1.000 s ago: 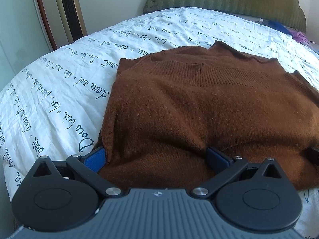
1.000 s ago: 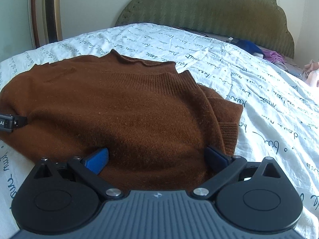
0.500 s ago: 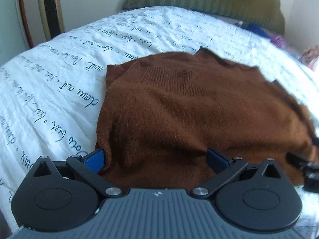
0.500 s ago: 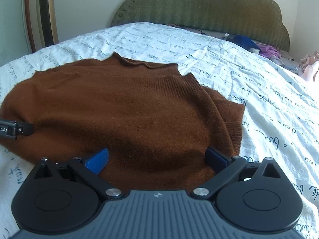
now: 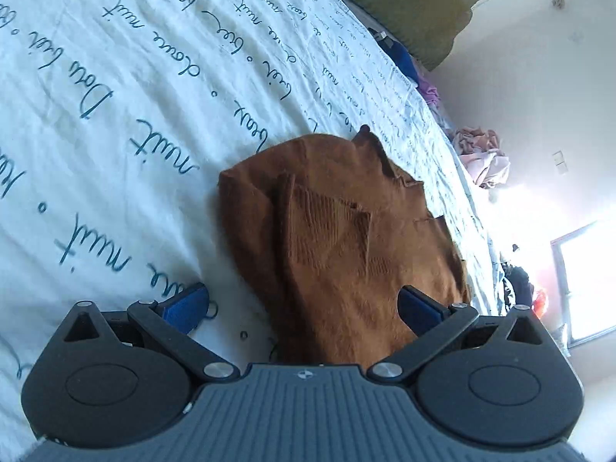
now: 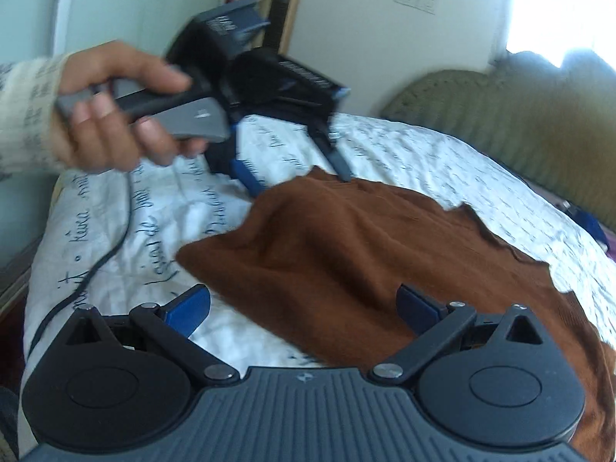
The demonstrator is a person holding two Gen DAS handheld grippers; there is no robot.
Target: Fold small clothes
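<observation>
On the left, a hand (image 6: 111, 111) in a printed sleeve (image 6: 27, 115) holds the left tongs (image 6: 292, 179) tilted down over the bed sheet (image 6: 423, 161), its fingers spread apart at the far edge of the brown sweater (image 6: 346, 254), gripping nothing. A black cable (image 6: 107, 246) hangs from it across the sheet. The sweater lies on the bed. The right tongs (image 6: 304, 308) are also open, low over the sweater's near edge. Behind stands a green headboard (image 6: 519, 115).
</observation>
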